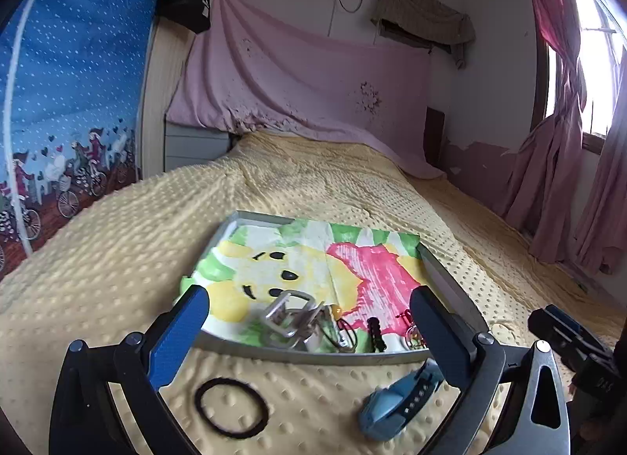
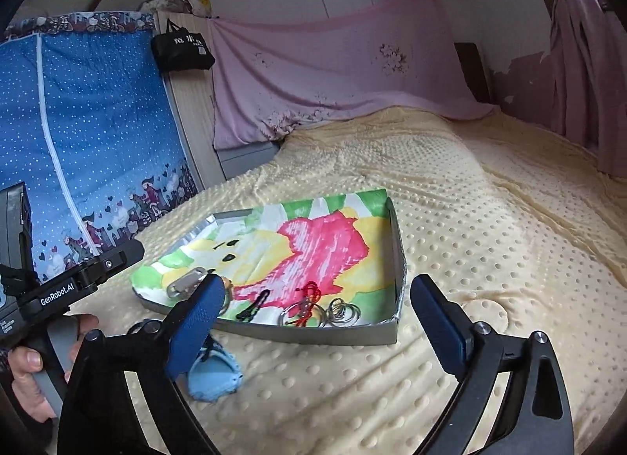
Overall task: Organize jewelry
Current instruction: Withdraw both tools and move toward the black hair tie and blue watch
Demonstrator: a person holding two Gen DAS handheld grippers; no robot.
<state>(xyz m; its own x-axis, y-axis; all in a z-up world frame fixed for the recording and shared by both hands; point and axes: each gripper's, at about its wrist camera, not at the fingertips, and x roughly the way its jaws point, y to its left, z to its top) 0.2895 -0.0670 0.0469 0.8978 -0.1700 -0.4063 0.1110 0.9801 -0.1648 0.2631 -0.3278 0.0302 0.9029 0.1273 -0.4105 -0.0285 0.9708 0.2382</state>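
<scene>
A shallow grey tray (image 1: 305,355) lined with a colourful bear drawing lies on the yellow bedspread; it also shows in the right wrist view (image 2: 395,235). Inside near its front edge lie a metal buckle (image 1: 288,316), a black clip (image 1: 375,331), rings with red cord (image 2: 309,308) and silver rings (image 2: 345,312). On the bedspread in front lie a black hair tie (image 1: 231,408) and a blue wristband (image 1: 399,402), which also shows in the right wrist view (image 2: 213,370). My left gripper (image 1: 309,341) is open and empty above them. My right gripper (image 2: 317,321) is open and empty.
The yellow dotted bedspread (image 1: 333,180) covers the bed. A pink sheet (image 1: 305,75) hangs at the headboard. A blue fabric wardrobe (image 2: 78,133) stands on the left, pink curtains (image 1: 568,141) on the right. The left gripper's body and the hand (image 2: 58,298) show in the right wrist view.
</scene>
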